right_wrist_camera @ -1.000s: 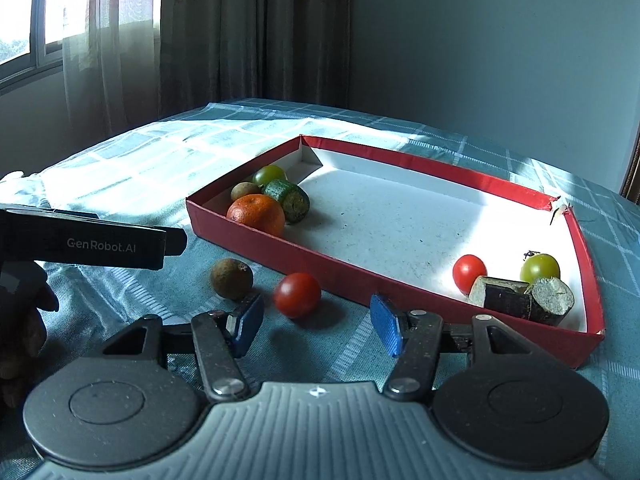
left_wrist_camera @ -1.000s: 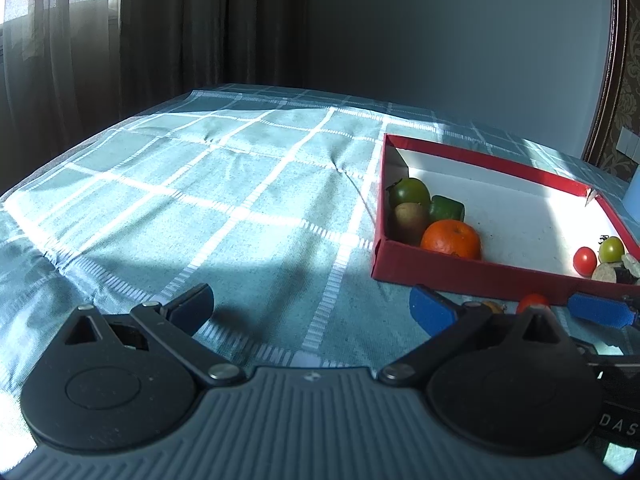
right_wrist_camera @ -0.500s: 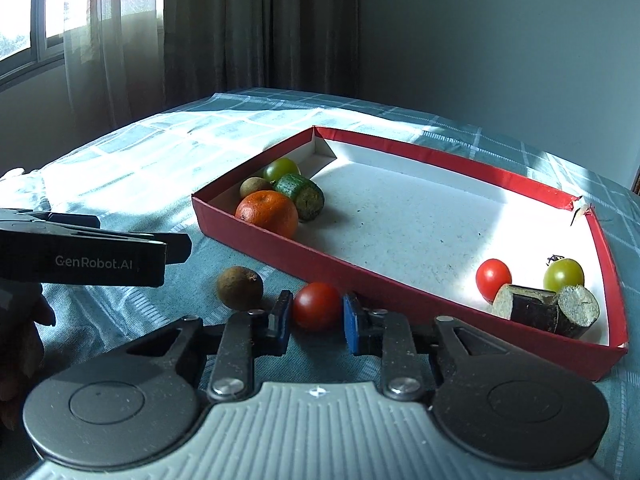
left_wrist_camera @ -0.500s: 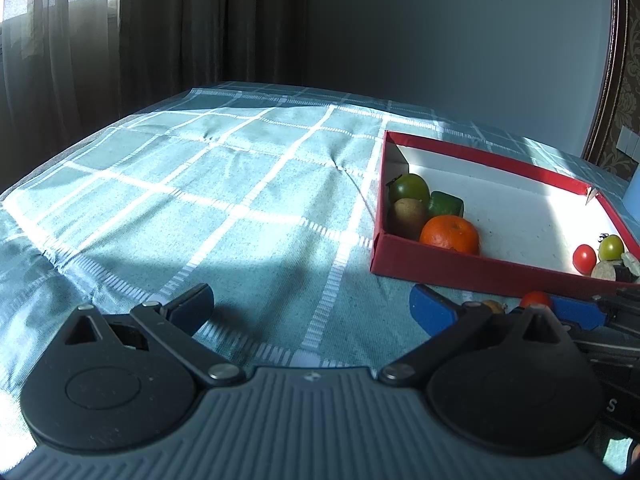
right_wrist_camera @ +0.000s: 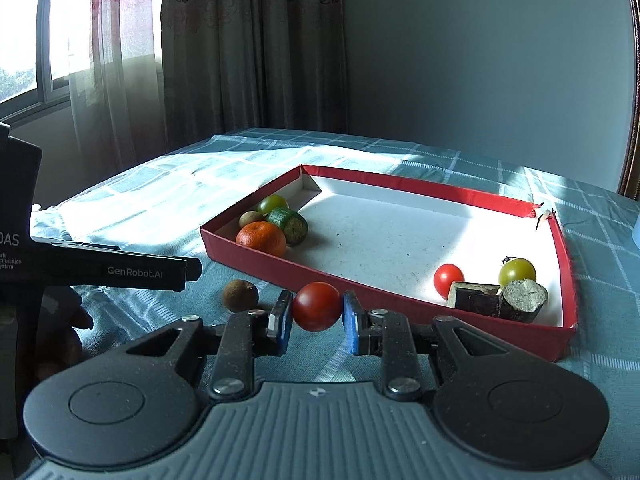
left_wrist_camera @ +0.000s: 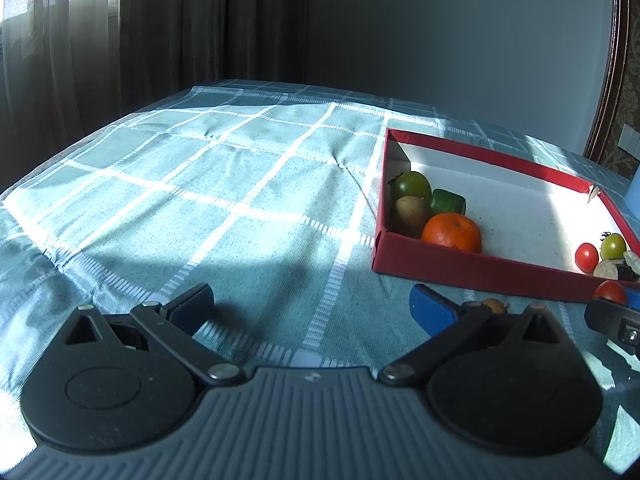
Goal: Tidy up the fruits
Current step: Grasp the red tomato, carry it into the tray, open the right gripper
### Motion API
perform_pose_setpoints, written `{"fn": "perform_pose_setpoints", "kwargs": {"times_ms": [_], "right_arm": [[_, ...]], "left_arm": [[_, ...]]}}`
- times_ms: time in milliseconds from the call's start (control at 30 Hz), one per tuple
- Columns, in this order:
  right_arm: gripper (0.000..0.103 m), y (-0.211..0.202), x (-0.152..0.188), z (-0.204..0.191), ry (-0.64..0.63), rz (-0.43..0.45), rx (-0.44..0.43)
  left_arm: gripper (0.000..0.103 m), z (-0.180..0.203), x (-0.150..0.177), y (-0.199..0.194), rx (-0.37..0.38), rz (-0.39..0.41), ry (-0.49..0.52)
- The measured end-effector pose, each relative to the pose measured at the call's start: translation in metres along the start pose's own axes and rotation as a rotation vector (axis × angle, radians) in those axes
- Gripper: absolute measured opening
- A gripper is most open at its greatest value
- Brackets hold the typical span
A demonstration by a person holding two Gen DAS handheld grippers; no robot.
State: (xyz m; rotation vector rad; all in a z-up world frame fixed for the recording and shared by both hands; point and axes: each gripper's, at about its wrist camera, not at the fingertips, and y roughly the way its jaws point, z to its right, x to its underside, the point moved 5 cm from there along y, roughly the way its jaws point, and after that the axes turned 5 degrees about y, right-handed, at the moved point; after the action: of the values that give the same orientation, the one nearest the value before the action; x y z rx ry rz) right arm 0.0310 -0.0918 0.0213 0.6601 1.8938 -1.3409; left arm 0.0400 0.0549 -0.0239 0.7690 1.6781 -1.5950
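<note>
1. Red tomato [right_wrist_camera: 317, 306] sits clamped between the blue pads of the right hand-held gripper [right_wrist_camera: 316, 317], just in front of the red tray's [right_wrist_camera: 440, 190] near wall.
2. Brown round fruit [right_wrist_camera: 240, 295] lies on the checked cloth [right_wrist_camera: 160, 184] just left of that gripper, outside the tray.
3. Inside the tray's left corner, an orange [right_wrist_camera: 261, 236], a kiwi [right_wrist_camera: 251, 219], a green tomato [right_wrist_camera: 272, 203] and a green cucumber chunk [right_wrist_camera: 289, 222] huddle together.
4. At the tray's right end lie a small red tomato [right_wrist_camera: 448, 279], a yellow-green tomato [right_wrist_camera: 517, 272] and two dark-skinned cut pieces [right_wrist_camera: 500, 301].
5. Left hand-held gripper [left_wrist_camera: 310, 305] hangs spread wide over the cloth, gripping nothing.
</note>
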Motion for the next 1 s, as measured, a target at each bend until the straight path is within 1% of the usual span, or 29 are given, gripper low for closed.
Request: {"fn": "perform_pose_setpoints", "kwargs": {"times_ms": [133, 233, 400, 500, 600, 667, 833, 967, 1000], "right_arm": [[0.026, -0.015, -0.005, 0.019, 0.030, 0.033, 0.021], [0.026, -0.027, -0.013, 0.039, 0.052, 0.065, 0.056], [0.026, -0.044, -0.034, 0.085, 0.117, 0.129, 0.135], [0.026, -0.047, -0.044, 0.107, 0.145, 0.155, 0.185], [0.026, -0.033, -0.050, 0.123, 0.184, 0.119, 0.171], [0.026, -0.022, -0.050, 0.122, 0.169, 0.093, 0.174], [0.026, 0.015, -0.038, 0.108, 0.104, 0.016, 0.182], [0.025, 0.034, -0.030, 0.107, 0.087, -0.011, 0.210], [0.025, 0.034, -0.029, 0.107, 0.076, -0.005, 0.218]], "left_arm": [[0.103, 0.001, 0.000, 0.001, -0.001, -0.006, 0.004], [0.103, 0.001, 0.000, 0.001, -0.002, -0.007, 0.004], [0.103, 0.001, 0.000, 0.001, -0.001, -0.009, 0.006], [0.103, 0.001, 0.000, 0.001, -0.002, -0.010, 0.011], [0.103, 0.001, 0.000, 0.002, -0.001, -0.011, 0.011], [0.103, 0.001, 0.000, 0.002, -0.001, -0.011, 0.011], [0.103, 0.001, 0.000, 0.002, -0.001, -0.011, 0.011], [0.103, 0.001, 0.000, 0.002, 0.001, -0.011, 0.012], [0.103, 0.001, 0.000, 0.002, 0.001, -0.011, 0.012]]}}
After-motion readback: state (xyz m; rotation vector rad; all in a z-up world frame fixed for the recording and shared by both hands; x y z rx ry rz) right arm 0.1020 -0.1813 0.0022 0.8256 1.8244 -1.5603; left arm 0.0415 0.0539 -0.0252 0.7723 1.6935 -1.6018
